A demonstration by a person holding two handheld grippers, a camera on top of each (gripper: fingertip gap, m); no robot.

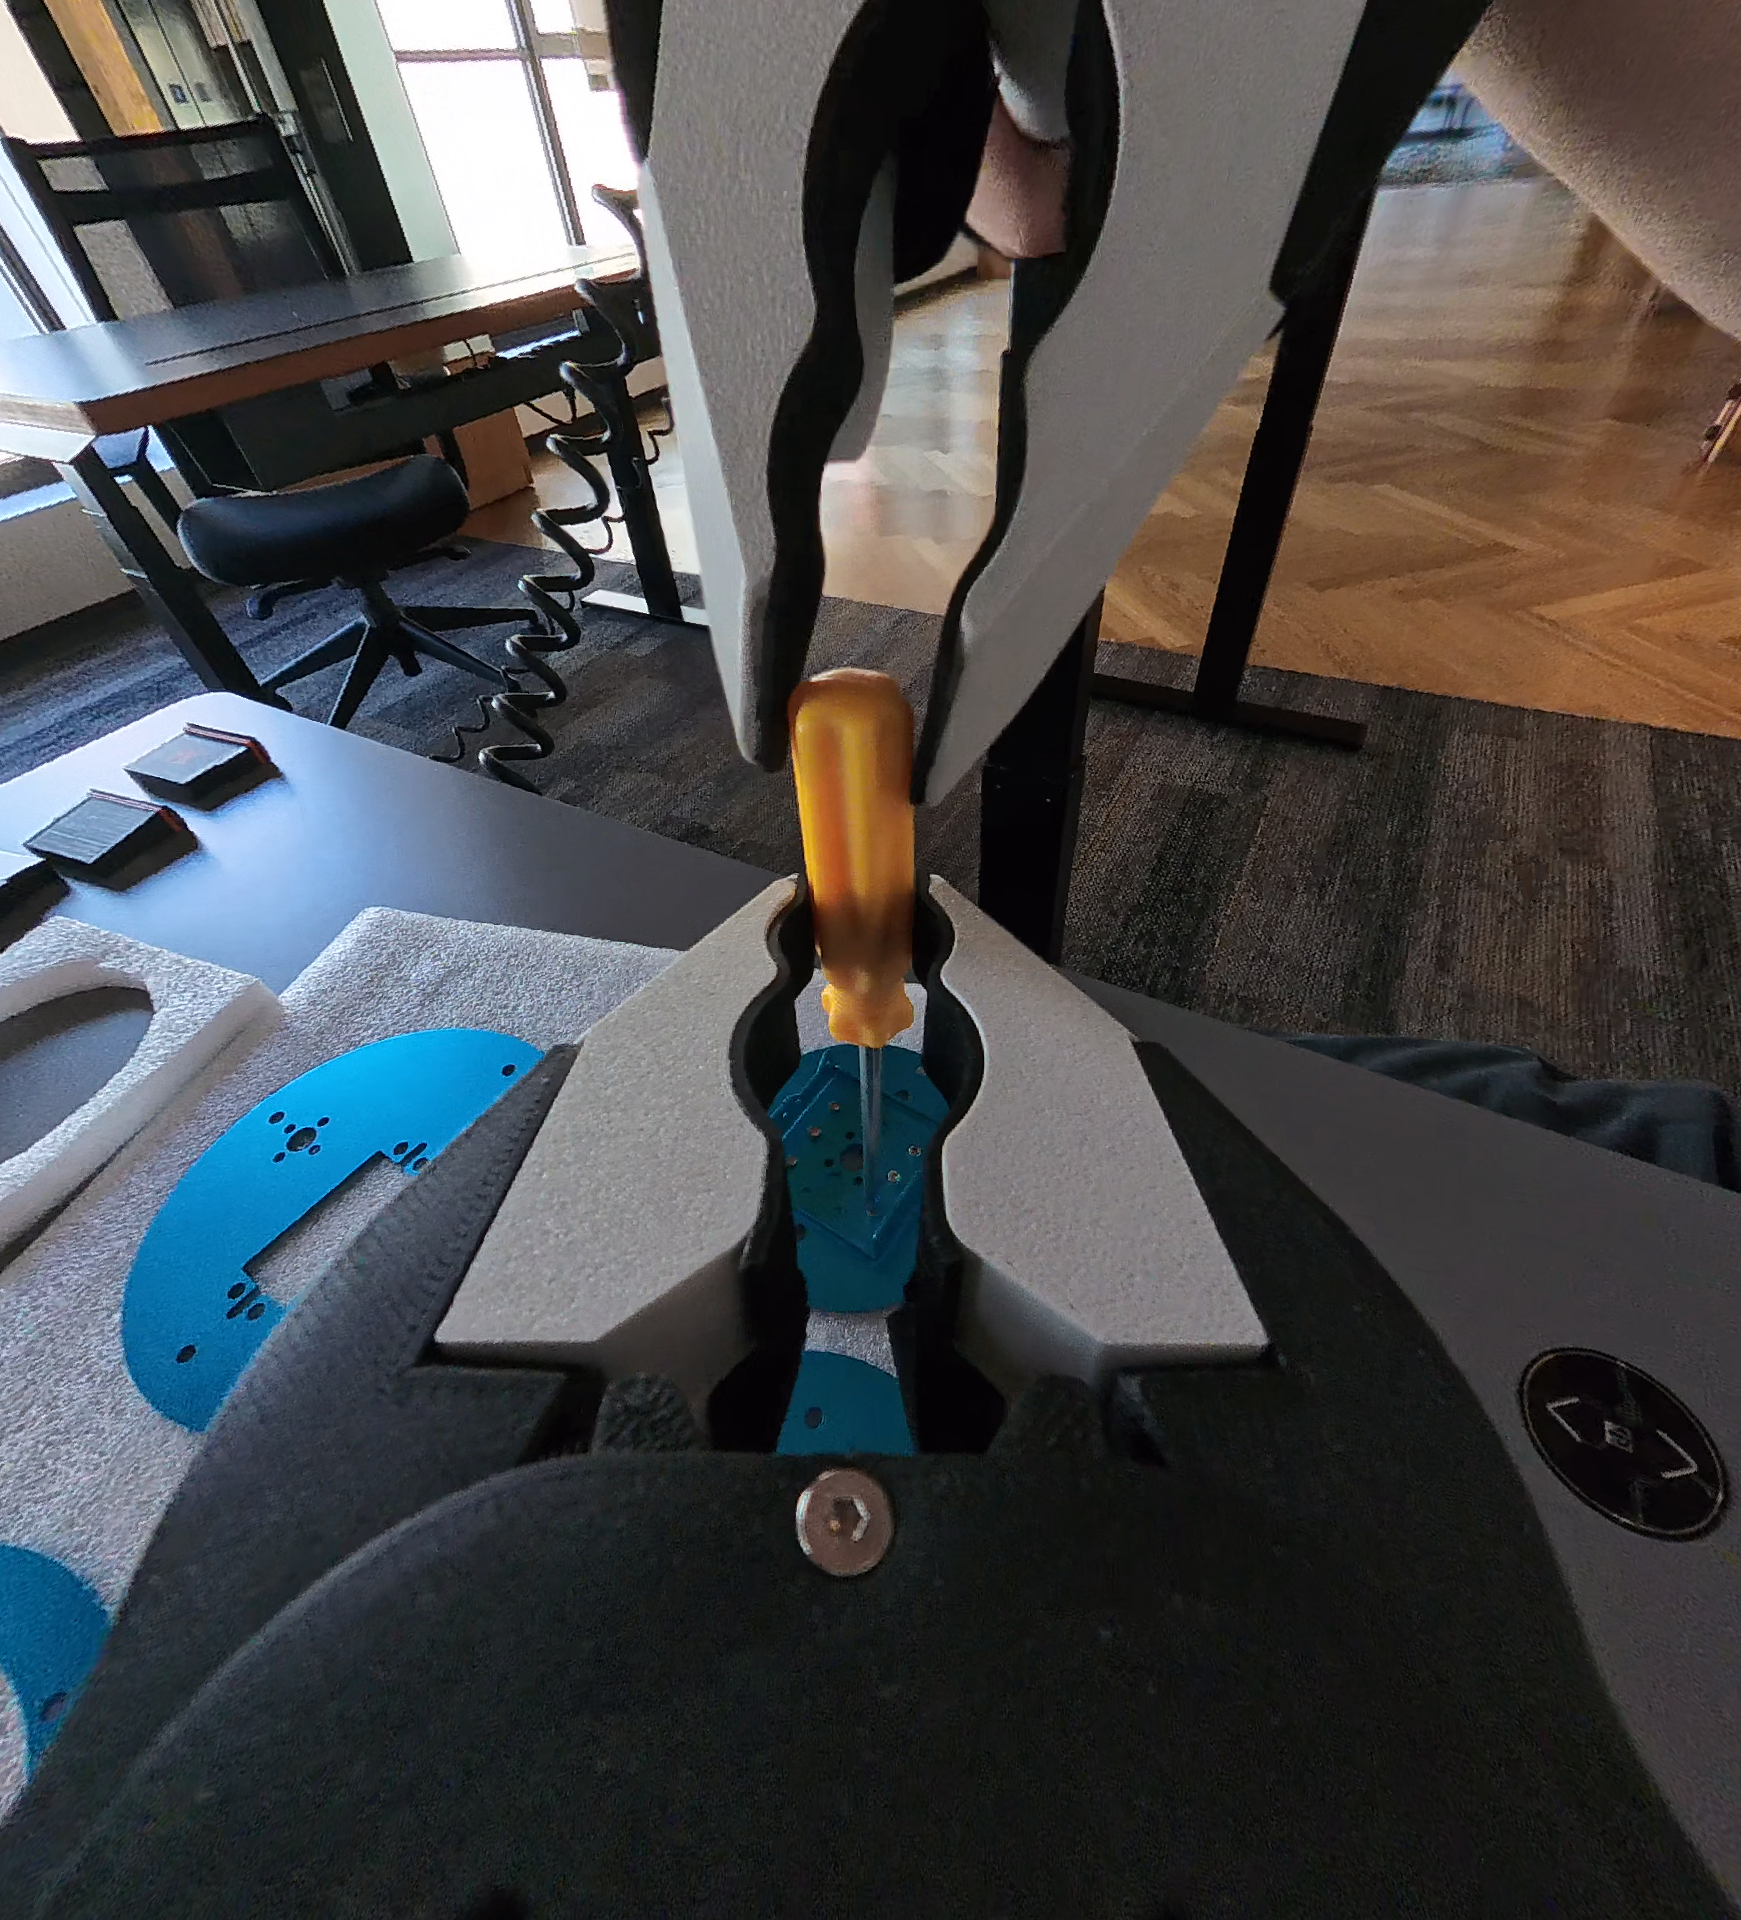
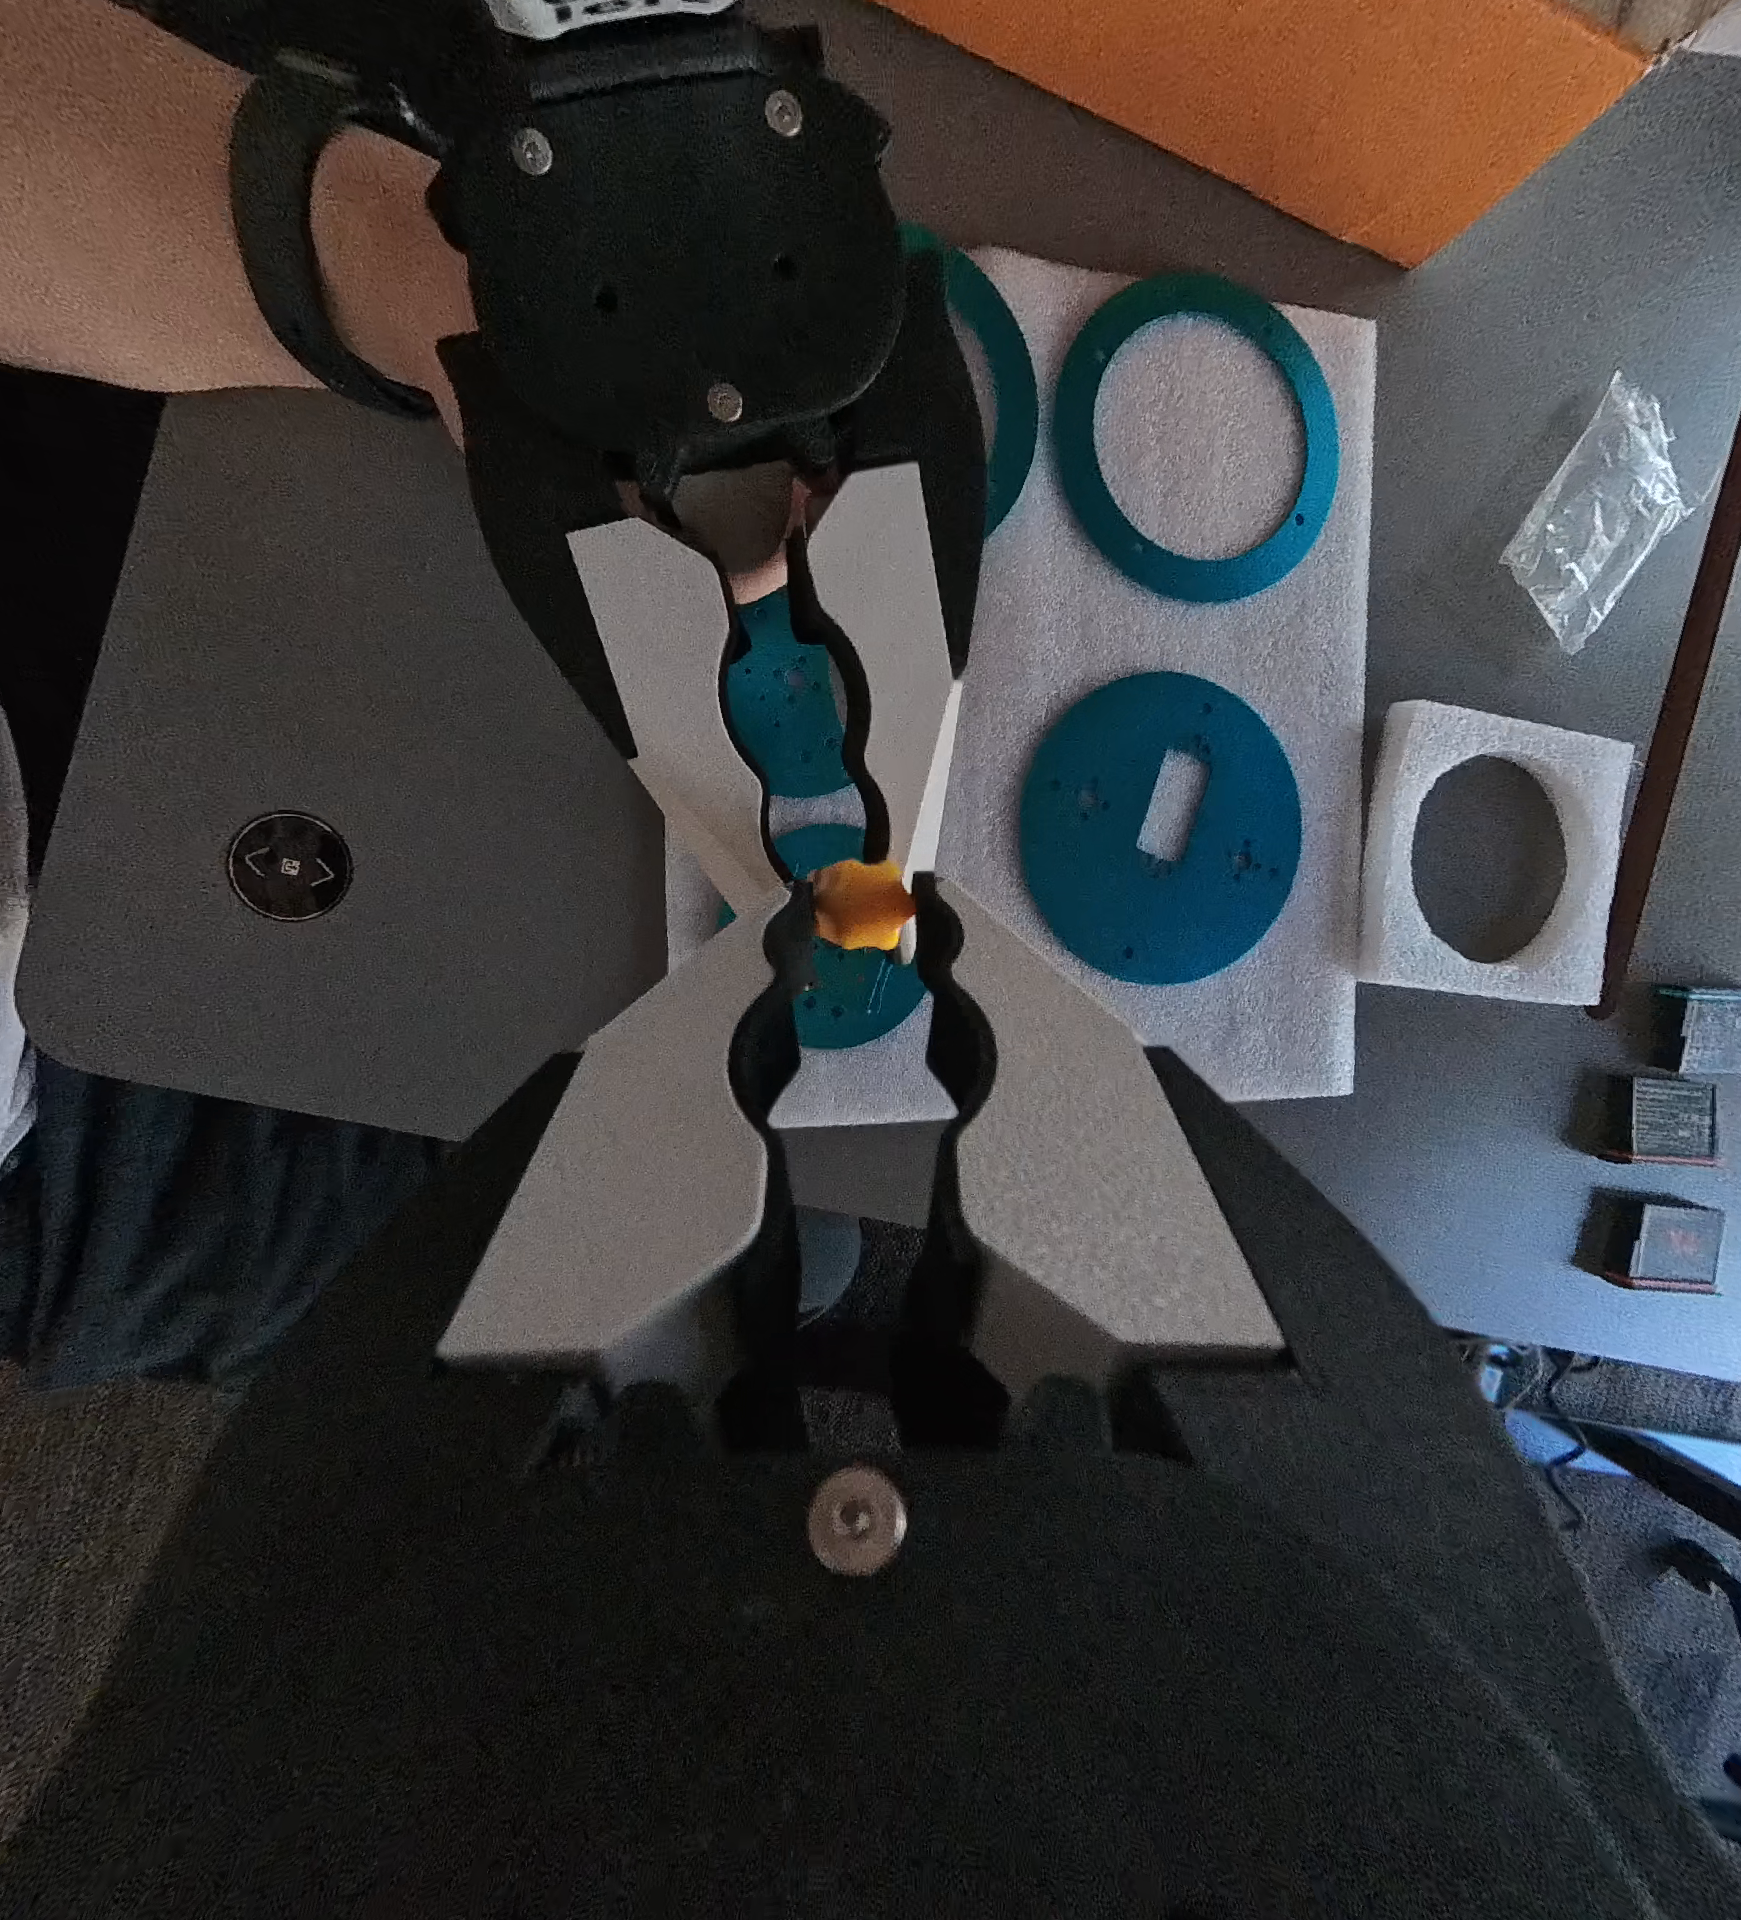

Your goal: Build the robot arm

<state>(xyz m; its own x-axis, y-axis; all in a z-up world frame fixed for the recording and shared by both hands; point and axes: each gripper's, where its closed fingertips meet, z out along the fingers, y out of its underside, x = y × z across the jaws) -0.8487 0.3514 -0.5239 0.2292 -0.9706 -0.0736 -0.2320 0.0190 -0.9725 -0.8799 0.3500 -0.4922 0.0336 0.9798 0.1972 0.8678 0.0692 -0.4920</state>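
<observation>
A screwdriver with an orange handle (image 1: 855, 831) stands upright, its thin shaft pointing down onto a small blue bracket with several holes (image 1: 845, 1174) that sits on a blue disc. My left gripper (image 1: 861, 914) is shut on the lower part of the handle. My right gripper (image 1: 845, 769) comes from above and is shut on the top of the handle. The right wrist view looks straight down: my right gripper (image 2: 861, 925) and the left gripper (image 2: 845, 883) meet at the handle's end (image 2: 861, 904), over the blue disc (image 2: 845, 1008).
A white foam sheet (image 2: 1105, 644) on the grey table (image 1: 430, 831) carries a blue disc with a rectangular slot (image 2: 1157, 831) and a blue ring (image 2: 1198, 436). Nearby are a foam block with an oval hole (image 2: 1489, 862), small black boxes (image 2: 1666, 1117), a plastic bag (image 2: 1604, 509) and an orange box (image 2: 1261, 94). Left tips to right tips: about 4 centimetres.
</observation>
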